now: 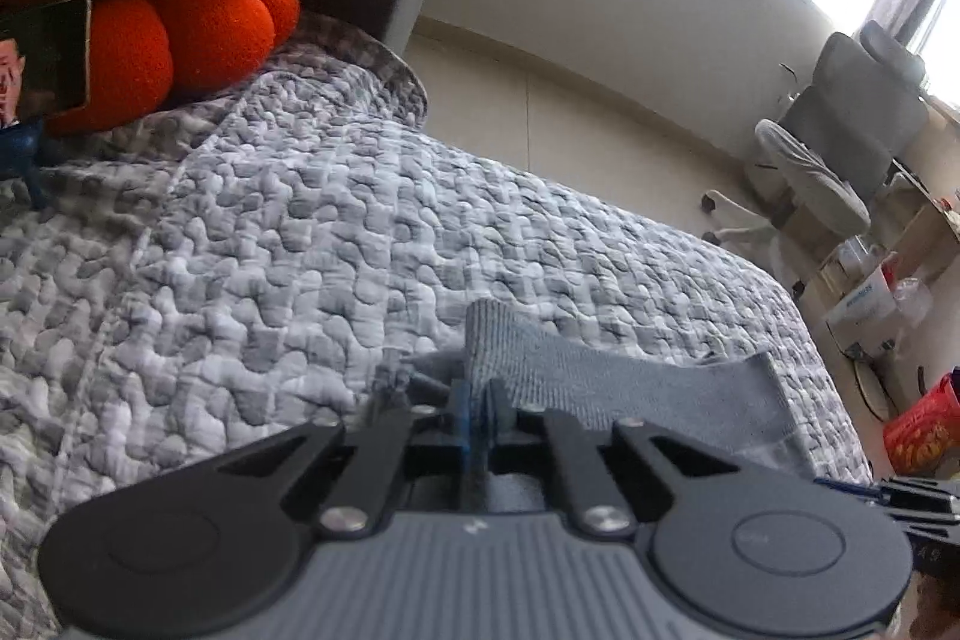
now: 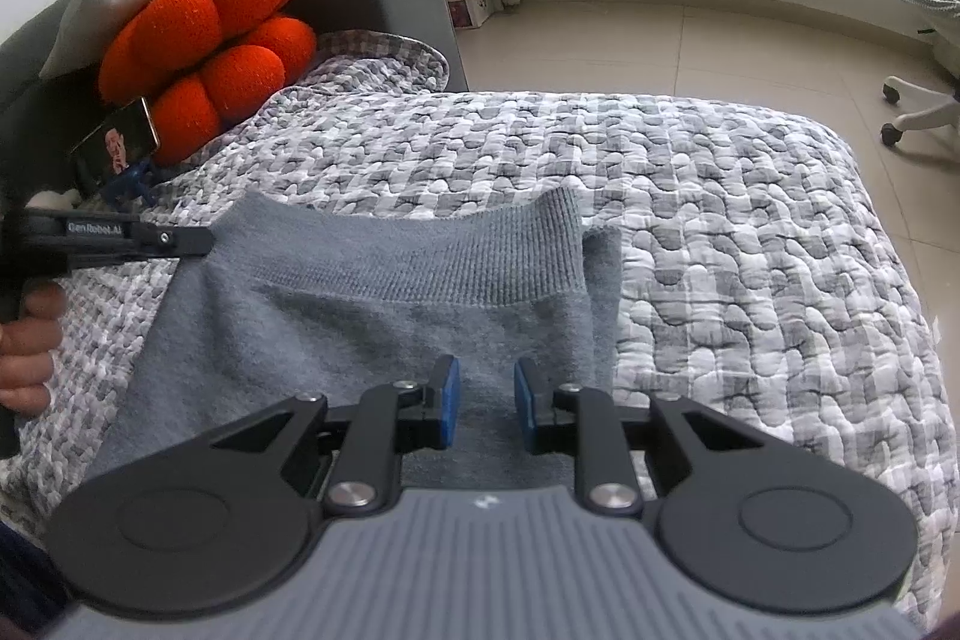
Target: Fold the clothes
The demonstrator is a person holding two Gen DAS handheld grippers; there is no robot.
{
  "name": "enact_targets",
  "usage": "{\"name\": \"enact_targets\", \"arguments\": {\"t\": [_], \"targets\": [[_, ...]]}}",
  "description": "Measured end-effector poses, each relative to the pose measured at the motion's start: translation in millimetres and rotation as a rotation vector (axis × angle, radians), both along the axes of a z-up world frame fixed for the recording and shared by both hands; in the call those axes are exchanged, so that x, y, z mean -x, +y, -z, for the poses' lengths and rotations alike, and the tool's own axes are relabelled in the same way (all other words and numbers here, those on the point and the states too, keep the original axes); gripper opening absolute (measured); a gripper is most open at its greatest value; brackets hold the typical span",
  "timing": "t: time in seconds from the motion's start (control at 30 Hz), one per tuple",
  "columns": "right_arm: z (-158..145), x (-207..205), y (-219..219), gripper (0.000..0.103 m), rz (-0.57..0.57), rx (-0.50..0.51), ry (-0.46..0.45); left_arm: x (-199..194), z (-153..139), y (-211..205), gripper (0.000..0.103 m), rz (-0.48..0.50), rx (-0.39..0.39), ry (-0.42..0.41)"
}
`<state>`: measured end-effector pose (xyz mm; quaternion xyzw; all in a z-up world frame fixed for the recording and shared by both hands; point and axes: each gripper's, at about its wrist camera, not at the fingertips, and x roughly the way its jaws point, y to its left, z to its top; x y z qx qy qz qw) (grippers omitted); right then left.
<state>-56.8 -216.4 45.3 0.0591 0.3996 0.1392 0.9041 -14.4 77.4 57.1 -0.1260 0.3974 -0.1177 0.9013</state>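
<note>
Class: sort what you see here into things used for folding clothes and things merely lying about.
In use: grey sweatshirt; left gripper, shut on its ribbed hem; right gripper, open above it.

Lying about: orange cushion; phone; office chair.

Right gripper (image 2: pixel 486 403): ribbed grey body, black round-ended linkage arms, silver pivot screws, blue pads (image 2: pixel 447 403) on black fingers. Left gripper (image 1: pixel 480 415): same build; at left edge of the right wrist view, its black side reads "GenRobot.AI". Hand (image 2: pixel 27 340) bare, lower left.
</note>
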Motion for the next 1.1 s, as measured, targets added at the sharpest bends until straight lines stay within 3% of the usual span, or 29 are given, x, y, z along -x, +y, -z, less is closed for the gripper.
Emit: {"name": "enact_targets", "arguments": {"t": [0.2, 0.33, 0.6, 0.73, 0.93, 1.1], "targets": [[5.0, -2.2, 2.4, 0.025, -0.004, 0.016, 0.027, -5.6, 15.8, -6.8, 0.005, -0.020, -0.048, 0.050], [6.8, -3.0, 0.9, 0.025, 0.004, 0.021, 0.042, -4.9, 12.7, -9.7, 0.013, -0.019, -0.083, 0.047], [-5.5, 12.3, -12.8, 0.025, 0.008, -0.007, 0.001, 14.8, -16.6, -0.7, 0.015, -0.043, -0.140, -0.046], [-9.7, 19.2, -8.3, 0.025, -0.022, -0.022, -0.003, 36.5, -20.4, -15.6, 0.015, 0.016, -0.125, -0.067], [-7.2, 29.9, 23.3, 0.025, -0.169, -0.035, 0.020, 69.1, -13.7, -55.9, 0.018, 0.156, -0.118, -0.065], [2.1, 31.9, 42.4, 0.025, -0.229, -0.003, 0.048, 74.0, 3.3, -70.5, 0.018, 0.211, -0.135, -0.008]]}}
